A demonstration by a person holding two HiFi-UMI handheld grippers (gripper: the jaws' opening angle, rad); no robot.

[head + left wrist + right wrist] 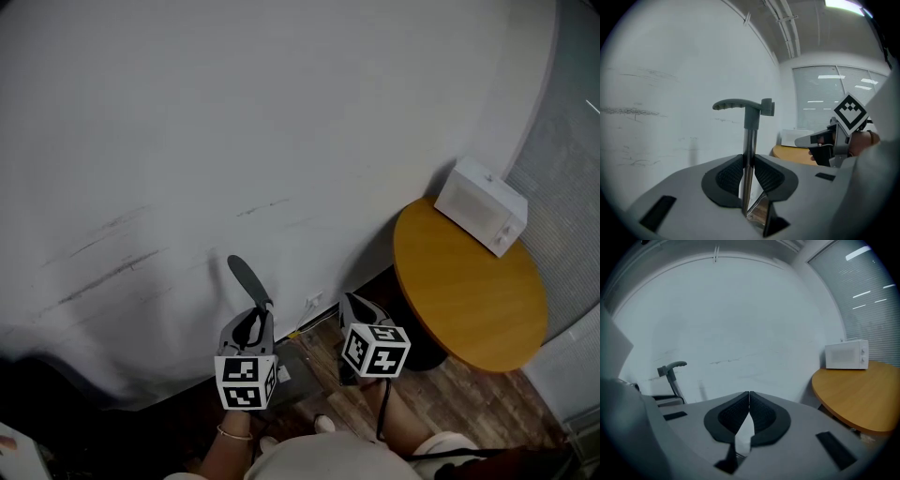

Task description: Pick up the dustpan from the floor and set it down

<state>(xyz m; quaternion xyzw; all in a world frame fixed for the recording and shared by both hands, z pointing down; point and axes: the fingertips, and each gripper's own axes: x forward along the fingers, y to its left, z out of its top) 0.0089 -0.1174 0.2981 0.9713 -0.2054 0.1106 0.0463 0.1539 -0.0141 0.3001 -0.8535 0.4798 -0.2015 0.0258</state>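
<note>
Left gripper (749,164): both pads pinching the thin metal shaft (749,140) of the dustpan (749,123), which stands nearly upright at frame centre, its grey handle grip (735,105) above. Right gripper (748,401): pads pressed together, nothing between them, idle beside the other. Step in hand, as judged: the carry, with the dustpan held by its shaft in front of the white wall (234,112). Next move calls for lowering until the pan end rests on the wooden floor (469,398), then spreading the left jaws without tipping the shaft. Head view alone gives the layout: left gripper (255,326) at lower centre with the handle grip (246,277) jutting above it, right gripper (354,309) just beside, round wooden table (469,291) at right bearing a white microwave (481,206). The pan end is not clearly made out in any view. The left gripper view alone shows the pinch itself. The right gripper view shows the dustpan (672,370) side-on at mid left.
</note>
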